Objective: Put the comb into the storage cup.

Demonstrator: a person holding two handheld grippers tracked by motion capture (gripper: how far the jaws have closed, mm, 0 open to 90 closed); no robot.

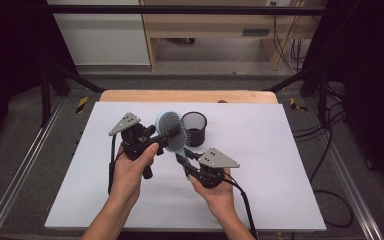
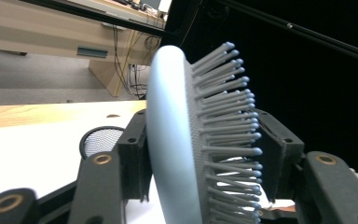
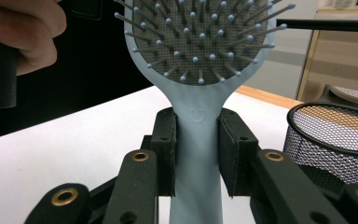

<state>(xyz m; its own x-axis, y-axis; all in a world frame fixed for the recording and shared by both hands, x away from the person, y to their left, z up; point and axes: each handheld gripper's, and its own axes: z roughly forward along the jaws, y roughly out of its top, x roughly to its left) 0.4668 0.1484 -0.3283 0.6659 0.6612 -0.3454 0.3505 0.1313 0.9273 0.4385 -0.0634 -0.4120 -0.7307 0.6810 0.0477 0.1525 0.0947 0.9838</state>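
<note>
Between both hand-held gripper jaws, hairbrush (image 1: 172,131) (handle right, head left)

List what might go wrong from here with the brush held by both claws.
1. The left claw squeezes the hairbrush head across its bristles; they may bend, or the grip may slip.
2. The right claw clamps the handle too; if the hands pull apart or twist, the brush could strain or pop loose.
3. The mesh cup stands close beside the brush; a swing could tip it.
</note>
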